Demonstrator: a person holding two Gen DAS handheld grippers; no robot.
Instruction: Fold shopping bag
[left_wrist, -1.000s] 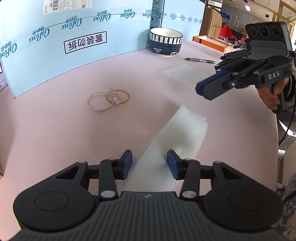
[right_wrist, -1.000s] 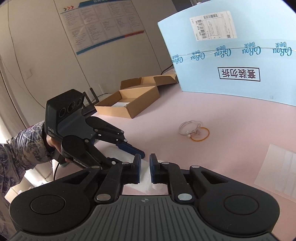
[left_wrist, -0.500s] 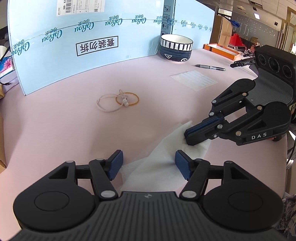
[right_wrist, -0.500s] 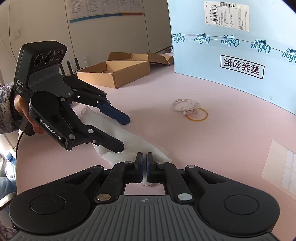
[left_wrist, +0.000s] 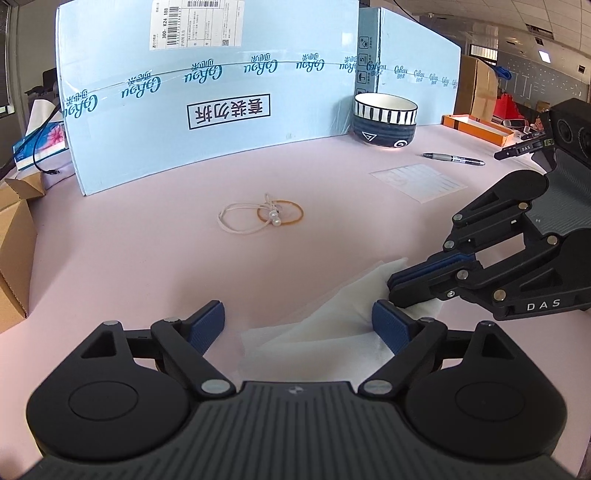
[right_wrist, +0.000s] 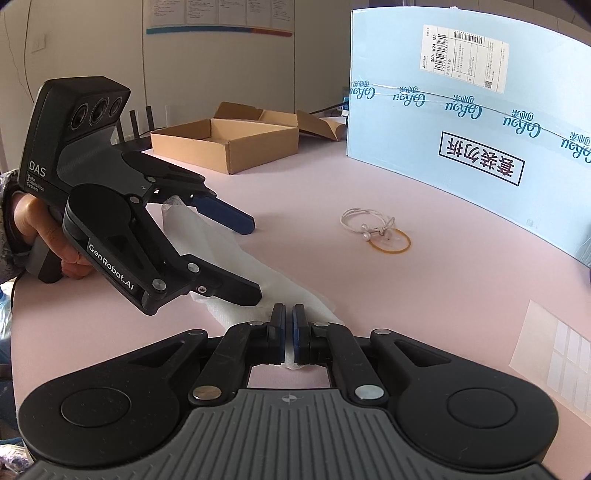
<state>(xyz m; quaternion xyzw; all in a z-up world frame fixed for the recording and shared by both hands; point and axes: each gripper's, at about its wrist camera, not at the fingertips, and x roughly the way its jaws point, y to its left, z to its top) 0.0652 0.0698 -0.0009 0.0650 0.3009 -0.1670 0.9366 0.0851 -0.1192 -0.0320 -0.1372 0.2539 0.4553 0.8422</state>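
A white translucent shopping bag (left_wrist: 332, 325) lies as a long crumpled strip on the pink table (left_wrist: 147, 258). My left gripper (left_wrist: 299, 325) straddles its near end. The jaws are opening, and the blue pads (left_wrist: 207, 325) stand wide of the plastic without pressing it. My right gripper (left_wrist: 395, 286) comes in from the right and is shut on the bag's far end. In the right wrist view, that gripper (right_wrist: 289, 314) pinches the bag (right_wrist: 236, 254) between closed pads. The left gripper (right_wrist: 255, 258) is spread over the strip, with a hand on its grip.
A pale hair tie and an orange rubber band (left_wrist: 262, 218) lie mid-table. Behind them stands a blue carton (left_wrist: 207, 99), with a striped bowl (left_wrist: 384, 118), a pen (left_wrist: 452, 158) and a clear sheet (left_wrist: 417, 181) to its right. An open cardboard box (right_wrist: 229, 144) sits at the table's far side.
The left jaws have spread much wider around the bag. The right gripper has come down from above the table and now pinches the bag's far end.
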